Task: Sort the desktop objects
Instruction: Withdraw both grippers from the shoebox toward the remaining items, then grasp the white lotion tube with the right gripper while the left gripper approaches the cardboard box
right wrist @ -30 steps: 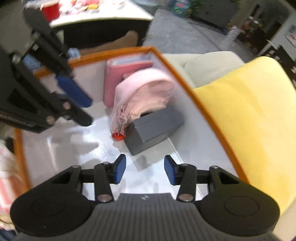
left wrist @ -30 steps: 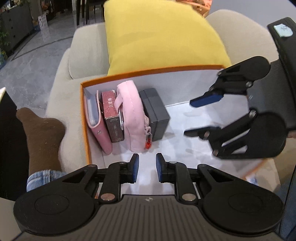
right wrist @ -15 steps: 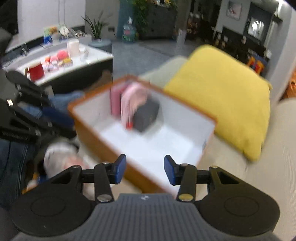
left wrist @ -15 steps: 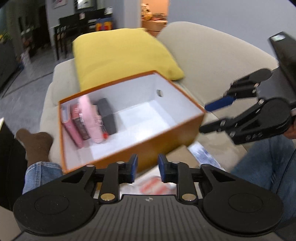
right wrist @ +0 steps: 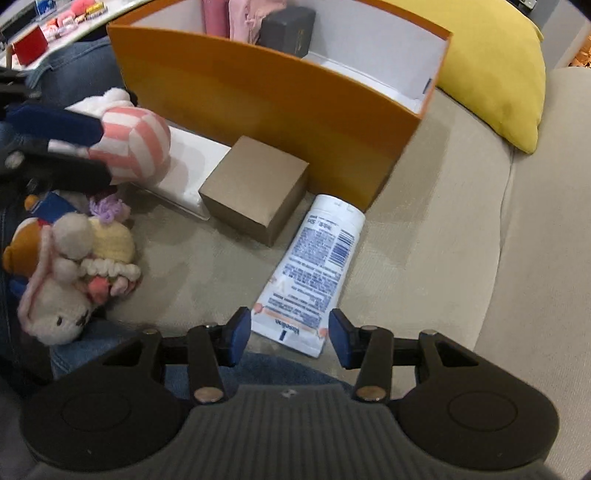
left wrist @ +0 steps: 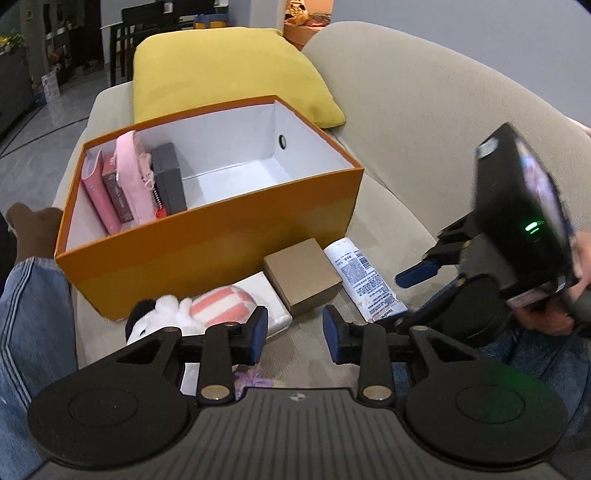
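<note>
An orange box (left wrist: 207, 243) with a white inside stands on the sofa and holds a pink wallet, a dark red book, a pink pouch (left wrist: 131, 177) and a grey case (left wrist: 168, 177) upright at its left end. In front of it lie a brown cardboard box (left wrist: 303, 275) (right wrist: 255, 194), a white lotion tube (left wrist: 364, 282) (right wrist: 312, 271), a flat white box (right wrist: 192, 162) and a pink-striped plush (left wrist: 218, 304) (right wrist: 133, 147). My left gripper (left wrist: 294, 334) is open and empty above the plush and brown box. My right gripper (right wrist: 290, 338) is open, its fingers either side of the tube's near end.
A yellow cushion (left wrist: 225, 77) leans behind the orange box (right wrist: 273, 99). Small knitted toys (right wrist: 74, 269) lie at the left by my jeans. The beige sofa seat (right wrist: 424, 240) stretches to the right. A low table with small items (right wrist: 44, 26) is far left.
Both grippers have pulled back out of the orange box and dropped in front of it. The left gripper has opened wider. The right gripper now straddles the tube's end.
</note>
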The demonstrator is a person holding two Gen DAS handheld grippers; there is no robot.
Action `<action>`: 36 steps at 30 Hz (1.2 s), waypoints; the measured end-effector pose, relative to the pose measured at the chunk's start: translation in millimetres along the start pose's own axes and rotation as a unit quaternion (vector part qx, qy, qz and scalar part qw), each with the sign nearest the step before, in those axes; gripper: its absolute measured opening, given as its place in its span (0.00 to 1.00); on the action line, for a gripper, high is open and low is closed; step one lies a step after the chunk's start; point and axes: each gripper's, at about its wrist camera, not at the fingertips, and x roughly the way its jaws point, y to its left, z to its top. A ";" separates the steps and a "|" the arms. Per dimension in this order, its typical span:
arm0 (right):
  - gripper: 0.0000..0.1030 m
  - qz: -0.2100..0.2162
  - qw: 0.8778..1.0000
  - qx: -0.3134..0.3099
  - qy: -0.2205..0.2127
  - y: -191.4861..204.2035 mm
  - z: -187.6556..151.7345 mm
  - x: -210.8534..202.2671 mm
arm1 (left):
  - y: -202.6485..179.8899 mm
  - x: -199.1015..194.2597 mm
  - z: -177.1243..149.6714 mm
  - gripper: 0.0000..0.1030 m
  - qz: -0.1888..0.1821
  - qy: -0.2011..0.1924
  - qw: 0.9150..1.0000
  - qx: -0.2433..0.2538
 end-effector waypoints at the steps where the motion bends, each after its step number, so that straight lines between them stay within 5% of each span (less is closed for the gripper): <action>1: 0.56 -0.007 1.000 -0.008 0.007 4.4 2.4 4.5 | 1.3 -0.8 -1.7 0.37 0.003 -0.001 1.000 -0.004; 6: 0.60 -0.068 0.995 -0.056 0.045 23.7 7.6 29.1 | 9.8 -5.4 -6.2 0.37 0.015 -0.002 1.000 -0.017; 14: 0.54 -0.084 0.992 -0.061 0.069 24.3 9.6 39.4 | 7.6 -7.1 -5.8 0.37 0.011 -0.007 1.000 -0.023; 16: 0.50 -0.083 0.993 -0.056 0.060 23.0 7.9 35.2 | 6.7 -8.9 -6.5 0.37 0.012 -0.009 1.000 -0.021; 24: 0.07 -0.079 0.997 -0.007 -0.016 8.3 -4.6 -6.8 | 6.9 -15.0 -8.7 0.37 0.024 -0.011 0.999 -0.025; 36: 0.03 -0.026 0.989 0.108 -0.099 -64.5 18.6 -61.3 | -3.1 25.7 9.6 0.43 -0.001 0.023 0.999 -0.024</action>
